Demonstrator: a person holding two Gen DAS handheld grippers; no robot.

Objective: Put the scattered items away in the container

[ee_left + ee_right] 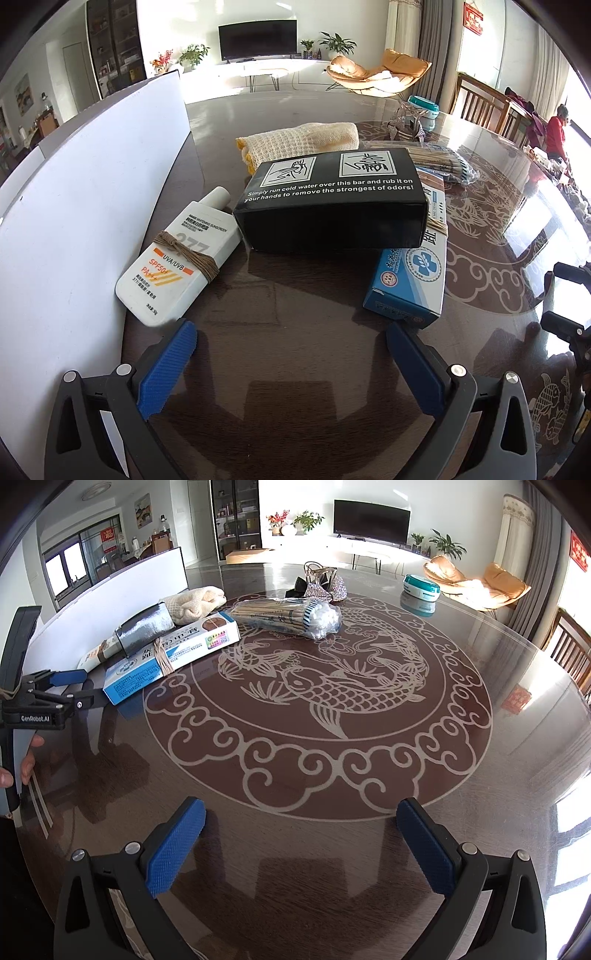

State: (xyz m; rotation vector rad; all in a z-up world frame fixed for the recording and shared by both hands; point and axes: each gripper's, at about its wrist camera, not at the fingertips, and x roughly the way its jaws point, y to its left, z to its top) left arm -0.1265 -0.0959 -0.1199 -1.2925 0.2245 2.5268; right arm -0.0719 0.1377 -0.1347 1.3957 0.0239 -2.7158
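My left gripper (291,339) is open and empty, low over the table, just short of a pile of items. Ahead lie a white sunscreen bottle (177,258) wound with twine, a black box (332,206) resting on a blue and white box (410,280), a folded cream cloth (303,142) and a bag of cotton swabs (436,158). The white container wall (85,206) stands at the left, touching the bottle. My right gripper (301,834) is open and empty over bare table. In the right wrist view the left gripper (66,686) sits by the blue box (166,657), with the swab bag (288,618) and cloth (195,602) beyond.
The round dark table (332,849) has a fish pattern under glass. A sparkly hair bow (325,585) and a teal and white round tin (421,585) lie at the far side. Wooden chairs (480,103) stand at the right edge.
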